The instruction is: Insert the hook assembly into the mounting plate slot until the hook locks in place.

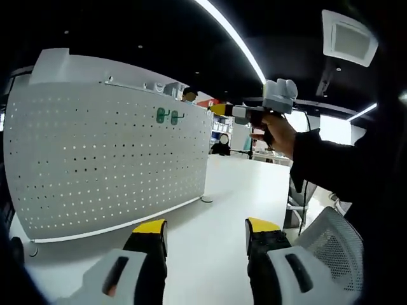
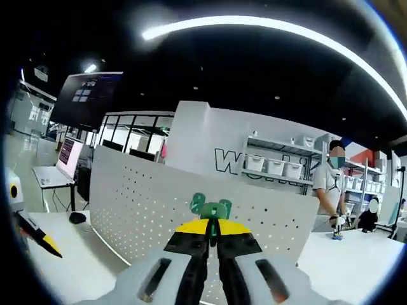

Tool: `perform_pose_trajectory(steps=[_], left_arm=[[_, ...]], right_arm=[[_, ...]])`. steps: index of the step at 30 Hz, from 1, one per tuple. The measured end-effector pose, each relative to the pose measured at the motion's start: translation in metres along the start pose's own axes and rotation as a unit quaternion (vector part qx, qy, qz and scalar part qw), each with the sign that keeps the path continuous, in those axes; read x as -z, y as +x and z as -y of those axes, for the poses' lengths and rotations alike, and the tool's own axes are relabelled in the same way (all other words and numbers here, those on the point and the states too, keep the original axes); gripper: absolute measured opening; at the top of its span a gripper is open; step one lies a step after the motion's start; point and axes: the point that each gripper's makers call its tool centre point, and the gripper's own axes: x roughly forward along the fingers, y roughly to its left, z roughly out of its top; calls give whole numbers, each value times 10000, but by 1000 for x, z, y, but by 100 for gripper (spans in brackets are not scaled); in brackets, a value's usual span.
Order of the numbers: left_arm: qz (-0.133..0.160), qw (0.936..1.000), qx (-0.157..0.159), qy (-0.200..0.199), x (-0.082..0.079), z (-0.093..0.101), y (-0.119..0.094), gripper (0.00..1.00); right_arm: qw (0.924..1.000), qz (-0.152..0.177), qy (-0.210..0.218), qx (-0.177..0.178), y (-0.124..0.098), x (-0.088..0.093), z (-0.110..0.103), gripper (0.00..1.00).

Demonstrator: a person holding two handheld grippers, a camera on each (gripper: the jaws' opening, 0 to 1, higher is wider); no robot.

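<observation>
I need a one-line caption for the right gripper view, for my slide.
Right tool shut on a green hook, held in front of the white pegboard.

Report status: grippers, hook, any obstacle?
Left hand-held gripper open, low over table. Right hand-held gripper shut on green hook, at pegboard. No obstacle seen.

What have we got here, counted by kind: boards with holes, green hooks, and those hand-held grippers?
Perforated white board: 1
Green hook, against the board: 1
Grippers: 2, the left gripper open and empty, the right gripper shut on the green hook
Total: 4
</observation>
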Motion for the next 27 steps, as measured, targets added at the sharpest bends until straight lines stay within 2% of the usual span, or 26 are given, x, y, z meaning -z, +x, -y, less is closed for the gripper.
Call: perform_pose_trajectory(steps=[6, 17, 27], left_arm=[[-16, 10000, -13, 37, 1, -1, -1, 51], [-11, 10000, -15, 10, 0, -2, -1, 51], [-47, 10000, -4, 31, 2, -2, 1, 51]], right_arm=[[9999, 11, -49, 104, 18, -3, 13, 1], [9993, -184, 10, 310, 43, 14, 35, 1], [9987, -334, 66, 375, 65, 26, 44, 1]])
